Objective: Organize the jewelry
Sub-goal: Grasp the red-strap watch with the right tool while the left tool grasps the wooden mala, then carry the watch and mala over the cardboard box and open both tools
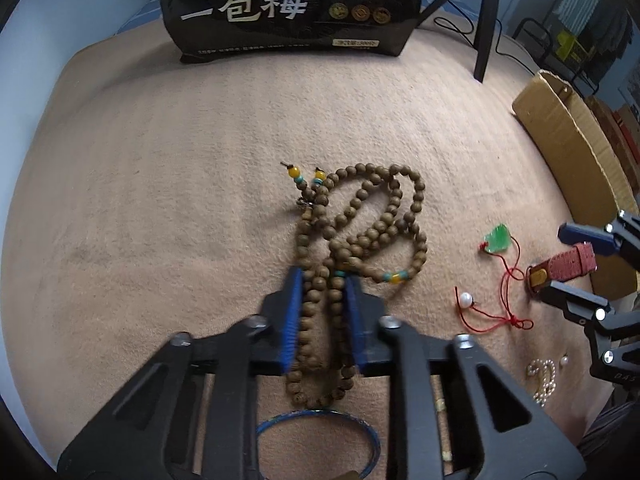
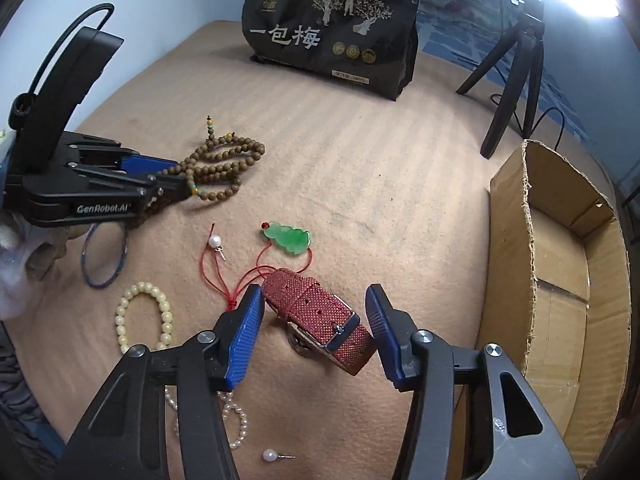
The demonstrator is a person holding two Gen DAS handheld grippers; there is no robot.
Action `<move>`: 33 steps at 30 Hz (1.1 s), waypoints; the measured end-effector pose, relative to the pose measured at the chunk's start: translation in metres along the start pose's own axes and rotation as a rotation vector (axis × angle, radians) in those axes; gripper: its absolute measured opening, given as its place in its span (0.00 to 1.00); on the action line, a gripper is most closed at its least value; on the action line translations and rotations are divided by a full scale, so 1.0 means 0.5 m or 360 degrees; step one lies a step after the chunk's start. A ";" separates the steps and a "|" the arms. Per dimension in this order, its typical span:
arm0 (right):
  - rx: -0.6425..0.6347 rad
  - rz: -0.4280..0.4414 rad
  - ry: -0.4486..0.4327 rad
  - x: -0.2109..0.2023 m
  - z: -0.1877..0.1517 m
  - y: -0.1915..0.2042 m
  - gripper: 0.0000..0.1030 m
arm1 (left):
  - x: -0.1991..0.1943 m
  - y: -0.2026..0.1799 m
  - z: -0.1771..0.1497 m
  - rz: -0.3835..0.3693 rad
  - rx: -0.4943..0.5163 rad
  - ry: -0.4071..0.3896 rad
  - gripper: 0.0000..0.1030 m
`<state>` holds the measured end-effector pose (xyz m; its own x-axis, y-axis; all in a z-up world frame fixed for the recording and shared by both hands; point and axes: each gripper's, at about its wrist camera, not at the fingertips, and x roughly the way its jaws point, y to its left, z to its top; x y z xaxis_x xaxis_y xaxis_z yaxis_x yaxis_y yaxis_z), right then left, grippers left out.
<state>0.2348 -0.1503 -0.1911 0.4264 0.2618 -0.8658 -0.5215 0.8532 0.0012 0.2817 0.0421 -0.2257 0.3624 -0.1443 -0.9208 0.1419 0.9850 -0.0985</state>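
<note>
A long string of brown wooden beads (image 1: 372, 220) lies coiled on the tan cloth (image 1: 180, 200). My left gripper (image 1: 324, 292) is shut on two of its strands, blue pads pressing from both sides; it shows at the left of the right wrist view (image 2: 184, 188). A red woven watch strap with a metal buckle (image 2: 316, 312) lies slantwise between the blue pads of my right gripper (image 2: 315, 296), and both pads touch its ends. From the left wrist view that gripper (image 1: 556, 264) clamps the strap (image 1: 568, 266) at the right edge.
A green jade pendant (image 2: 288, 238), a pearl on red cord (image 2: 215, 241), a cream bead bracelet (image 2: 164, 316), a blue bangle (image 2: 104, 260), a pearl strand (image 2: 236, 424) and a pearl pin (image 2: 270, 456) lie around. An open cardboard box (image 2: 560, 280) stands right; black bag (image 2: 332, 28) and tripod (image 2: 516, 72) behind.
</note>
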 end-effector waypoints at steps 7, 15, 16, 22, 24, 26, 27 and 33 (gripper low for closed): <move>0.0067 0.0097 -0.0011 -0.006 -0.001 -0.008 0.19 | -0.009 0.015 0.013 -0.0038 -0.0065 -0.0027 0.10; 0.0153 0.0146 -0.0078 -0.047 0.010 -0.022 0.18 | -0.080 0.020 -0.005 -0.0067 -0.0116 -0.0116 0.10; 0.0162 0.0151 -0.0091 -0.056 0.012 -0.023 0.18 | -0.092 0.022 -0.004 -0.0075 -0.0128 -0.0135 0.10; 0.0184 0.0139 -0.0171 -0.117 0.017 -0.030 0.18 | -0.160 0.010 0.005 -0.0097 -0.0151 -0.0249 0.10; 0.0191 0.0131 -0.0198 -0.139 0.017 -0.031 0.18 | -0.183 0.006 0.009 -0.0121 -0.0161 -0.0288 0.10; 0.0191 0.0118 -0.0228 -0.161 0.014 -0.033 0.18 | -0.212 -0.002 0.012 -0.0130 -0.0161 -0.0339 0.10; 0.0192 0.0110 -0.0245 -0.173 0.011 -0.035 0.18 | -0.226 -0.001 0.010 -0.0133 -0.0162 -0.0357 0.08; 0.0226 0.0078 -0.0320 -0.235 -0.003 -0.051 0.18 | -0.302 -0.026 0.014 -0.0152 -0.0146 -0.0470 0.04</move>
<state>0.1967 -0.2033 -0.0903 0.5490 0.3766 -0.7462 -0.4419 0.8885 0.1234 0.2315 0.0502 -0.0830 0.6048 -0.2444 -0.7579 0.1095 0.9682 -0.2248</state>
